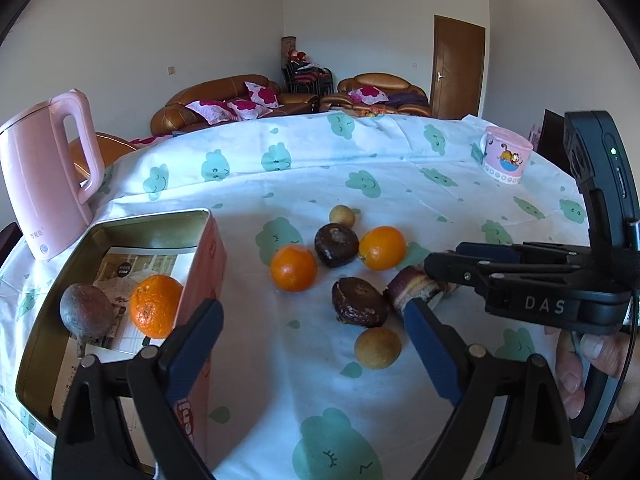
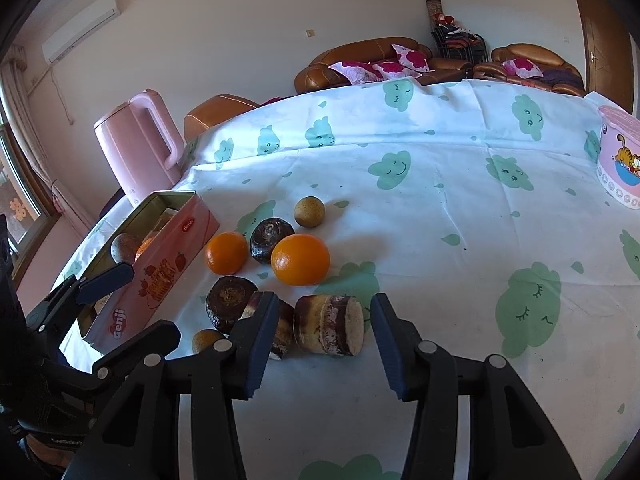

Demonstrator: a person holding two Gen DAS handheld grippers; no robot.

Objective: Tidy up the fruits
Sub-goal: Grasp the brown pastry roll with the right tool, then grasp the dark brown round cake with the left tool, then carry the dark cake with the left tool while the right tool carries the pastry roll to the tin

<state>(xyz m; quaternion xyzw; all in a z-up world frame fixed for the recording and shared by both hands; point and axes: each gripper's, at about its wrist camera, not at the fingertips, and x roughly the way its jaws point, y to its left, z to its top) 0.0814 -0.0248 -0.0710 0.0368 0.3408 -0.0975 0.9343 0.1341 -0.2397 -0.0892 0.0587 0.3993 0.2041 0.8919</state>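
A pink tin box [image 1: 208, 264] [image 2: 160, 280] holds an orange [image 1: 154, 306] and a brown round fruit [image 1: 86, 312]. On the cloth lie two oranges [image 1: 293, 268] [image 1: 382, 248], two dark water chestnuts [image 1: 336, 244] [image 1: 360, 302], two tan longans [image 1: 342, 216] [image 1: 377, 348] and two sugarcane pieces [image 2: 330, 330] [image 2: 280, 328]. My left gripper [image 1: 312, 344] is open and empty, its left finger by the tin's wall. My right gripper [image 2: 324, 344] is open, its fingers on either side of the right sugarcane piece, not closed on it. It shows in the left wrist view [image 1: 428, 280] at the cane.
A pink kettle [image 1: 44, 184] [image 2: 136, 148] stands behind the tin at the table's left edge. A pink cartoon mug [image 1: 506, 154] [image 2: 620, 160] stands at the far right. The table has a white cloth with green clouds [image 1: 320, 400]. Sofas stand beyond it.
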